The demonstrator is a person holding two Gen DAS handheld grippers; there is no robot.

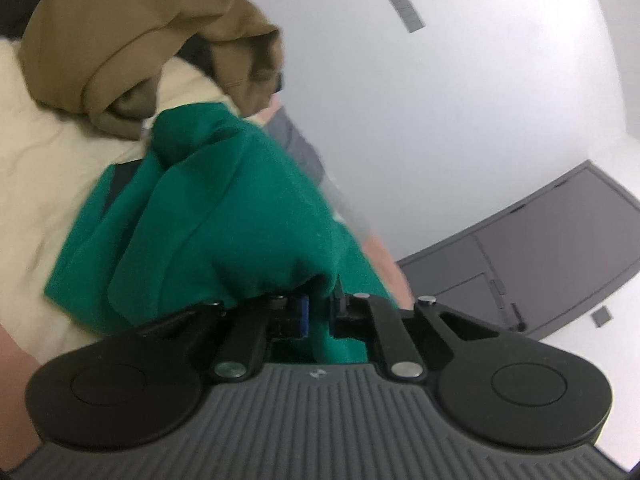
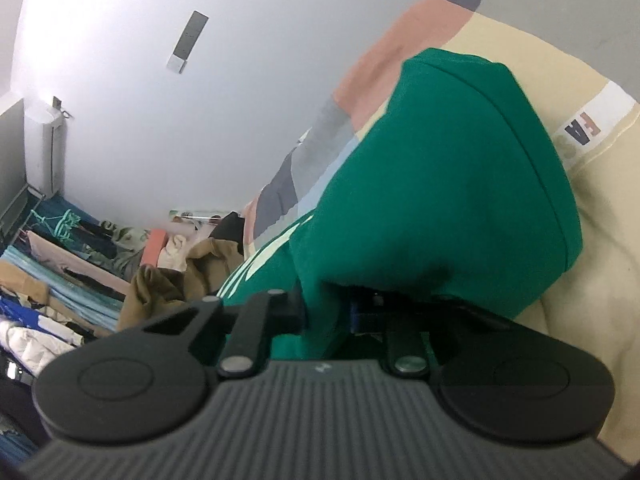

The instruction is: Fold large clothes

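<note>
In the left wrist view, a cream garment (image 1: 36,168) fills the left side, with a tan garment (image 1: 132,36) bunched over its upper part. Just right of these, the green top (image 1: 224,216) lies in loose folds on the cream cloth and runs down into the left gripper (image 1: 318,312), whose jaws are drawn close on a fold of the green cloth. Blue pads show at the pinch, partly covered by the fabric. Past the green top, a strip of grey and pink patterned bedding (image 1: 304,148) edges the pile. Further right are a pale wall (image 1: 460,100) and a grey door (image 1: 540,248).

In the right wrist view, the left holds a heap of mixed clothes (image 2: 60,264) and a white unit (image 2: 44,148) against the wall. Toward the middle lies a tan garment (image 2: 176,280), near the heap. Right of it, the green top (image 2: 448,184) rises as a broad, smooth fold with a pale print low on its left side, and its lower edge drapes over the right gripper (image 2: 332,314), which is clamped on the cloth. The right finger is hidden under the fabric. Behind the top, patchwork bedding (image 2: 384,64) in pink and grey slants upward. At the far right, the cream garment (image 2: 592,280) lies beneath the green top and bears a white label with letters (image 2: 588,128).
</note>
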